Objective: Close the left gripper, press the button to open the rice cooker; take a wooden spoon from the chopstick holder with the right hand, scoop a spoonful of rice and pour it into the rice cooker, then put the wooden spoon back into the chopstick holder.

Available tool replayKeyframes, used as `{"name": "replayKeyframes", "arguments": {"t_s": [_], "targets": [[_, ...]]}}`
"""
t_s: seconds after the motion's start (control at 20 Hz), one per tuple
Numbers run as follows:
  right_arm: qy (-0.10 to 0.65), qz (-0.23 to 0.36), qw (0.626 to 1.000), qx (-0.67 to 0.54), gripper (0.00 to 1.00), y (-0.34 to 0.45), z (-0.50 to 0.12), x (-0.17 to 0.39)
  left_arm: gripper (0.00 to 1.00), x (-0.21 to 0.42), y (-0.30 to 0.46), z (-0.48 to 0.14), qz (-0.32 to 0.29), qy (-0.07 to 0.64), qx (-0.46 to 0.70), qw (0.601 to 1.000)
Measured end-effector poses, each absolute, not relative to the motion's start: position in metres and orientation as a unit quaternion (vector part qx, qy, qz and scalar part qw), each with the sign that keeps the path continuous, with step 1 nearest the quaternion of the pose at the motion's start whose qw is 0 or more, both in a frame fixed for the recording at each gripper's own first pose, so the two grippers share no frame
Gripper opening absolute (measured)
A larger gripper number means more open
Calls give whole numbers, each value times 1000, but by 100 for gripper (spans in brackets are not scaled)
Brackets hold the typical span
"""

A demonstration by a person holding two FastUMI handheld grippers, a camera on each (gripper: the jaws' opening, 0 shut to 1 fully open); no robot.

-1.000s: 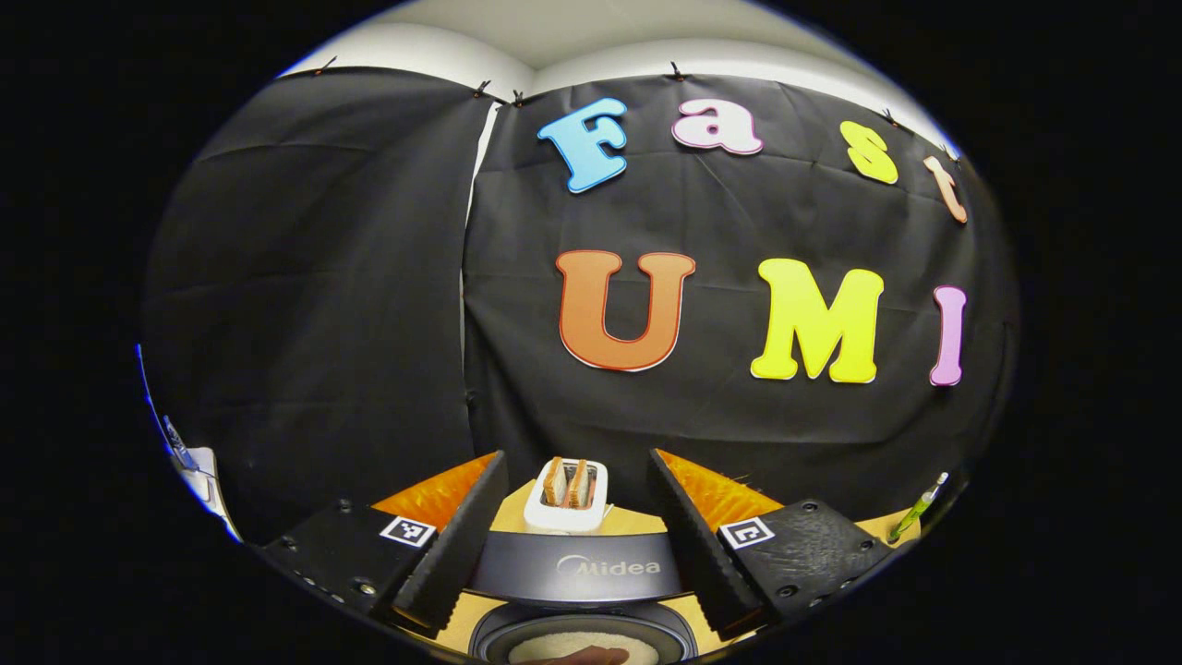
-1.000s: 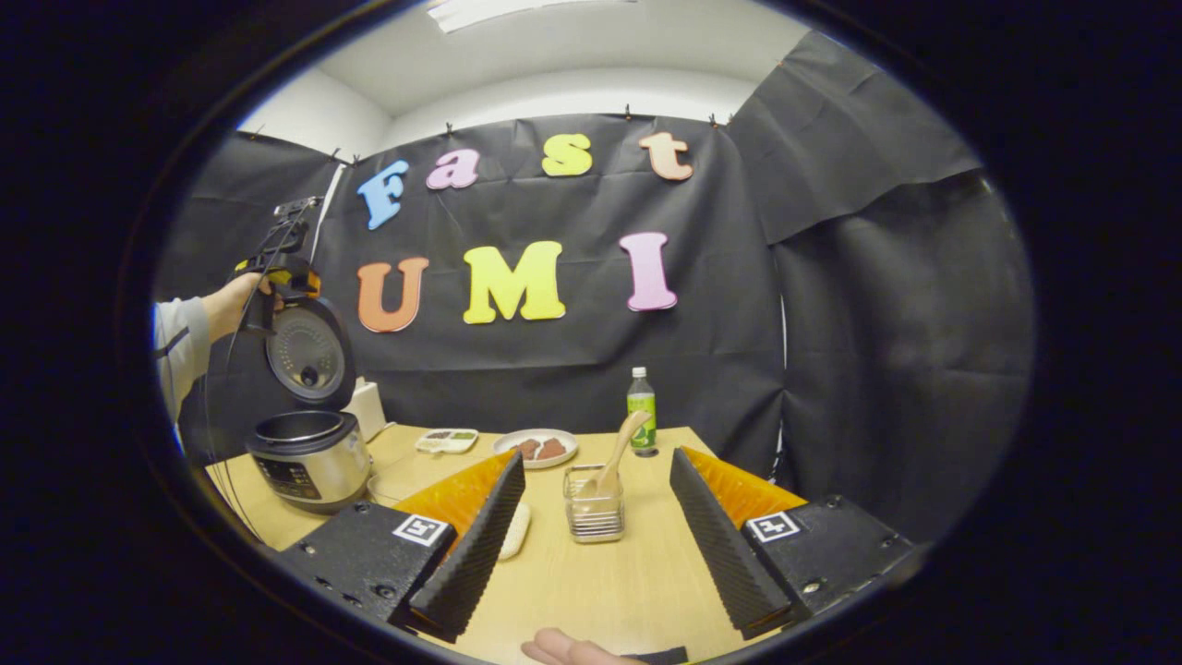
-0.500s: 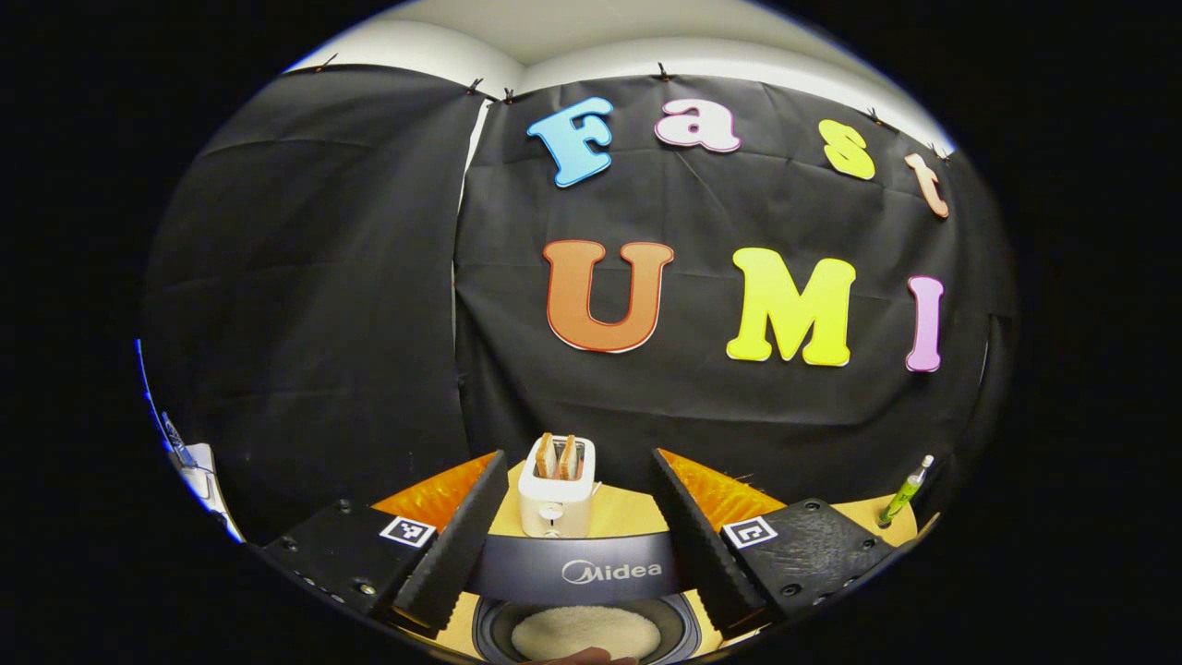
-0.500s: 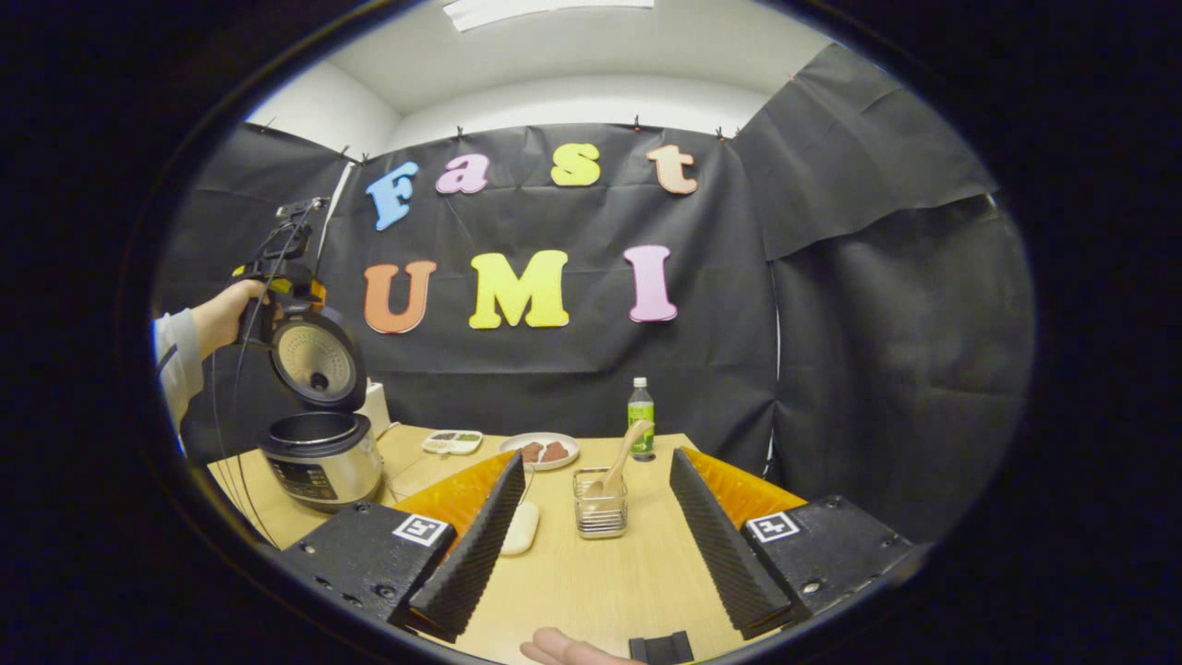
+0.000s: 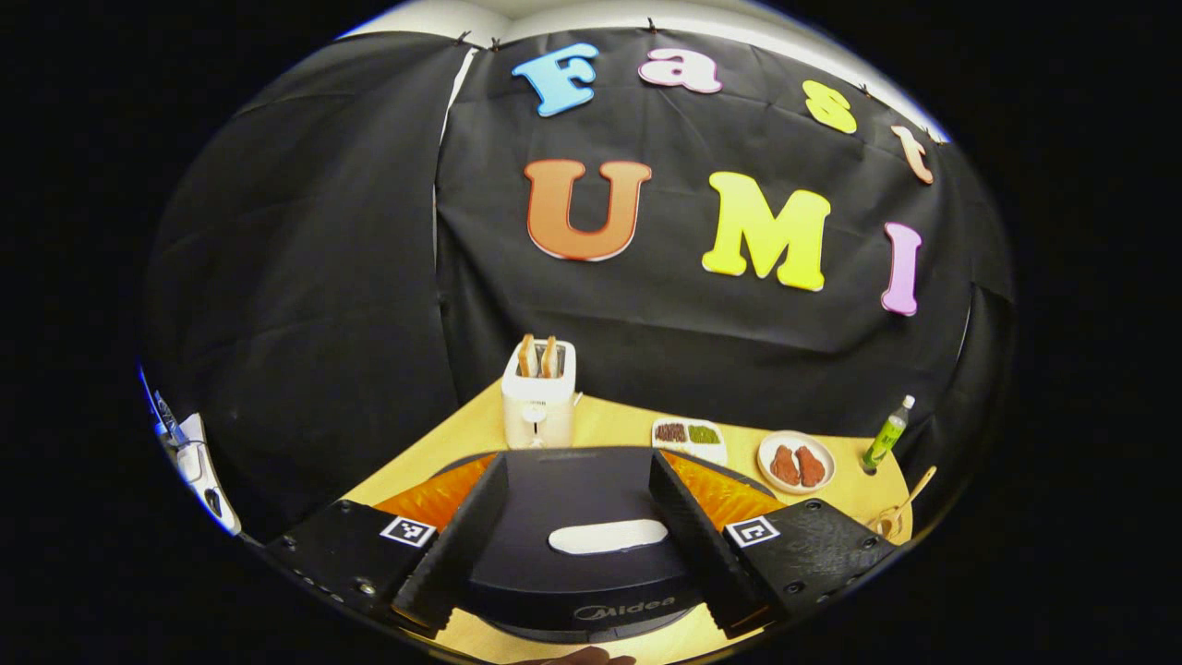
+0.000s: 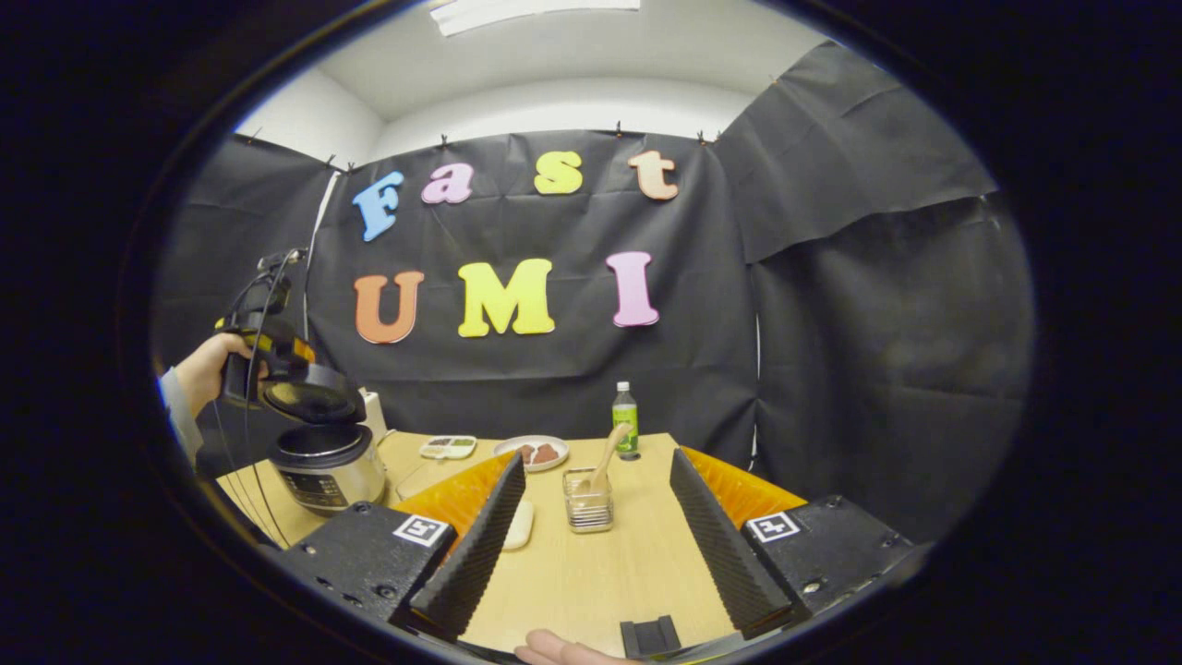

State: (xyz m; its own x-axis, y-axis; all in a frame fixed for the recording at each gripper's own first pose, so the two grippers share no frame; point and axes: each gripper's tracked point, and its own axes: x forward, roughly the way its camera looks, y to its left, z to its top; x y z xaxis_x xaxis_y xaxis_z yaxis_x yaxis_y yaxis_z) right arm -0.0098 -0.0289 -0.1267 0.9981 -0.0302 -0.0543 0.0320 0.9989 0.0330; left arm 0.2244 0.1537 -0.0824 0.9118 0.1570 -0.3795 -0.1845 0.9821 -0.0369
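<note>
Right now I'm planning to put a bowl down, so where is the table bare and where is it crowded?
The table is bare between the chopstick holder and the right gripper. The back edge is crowded: sectioned dish, plate, bottle. The rice cooker fills the left corner.

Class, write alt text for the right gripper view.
The open right gripper faces a chopstick holder holding a wooden spoon on a table. Far left, the left gripper holds the rice cooker lid partly lowered.

Staged recording booth, not real kitchen: black cloth walls [image 6: 859,305] clipped up, wooden tabletop [image 6: 591,573] carrying rice cooker [image 6: 325,462], toaster [image 5: 538,406], food plates [image 5: 796,460].
</note>
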Motion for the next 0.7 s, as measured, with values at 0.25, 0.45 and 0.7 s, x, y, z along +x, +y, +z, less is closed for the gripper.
{"name": "replayKeyframes", "arguments": {"t_s": [0.25,0.45,0.7], "targets": [[22,-9,1000,6,98,-10,-116,-19,98,206,148,-113,85,185,-9,979],[10,-7,1000,-2,100,-1,-108,-30,99,194,143,-145,79,209,-7,975],[11,-11,1000,9,100,2,-107,-35,99,180,136,-156,76,218,3,973]]}}
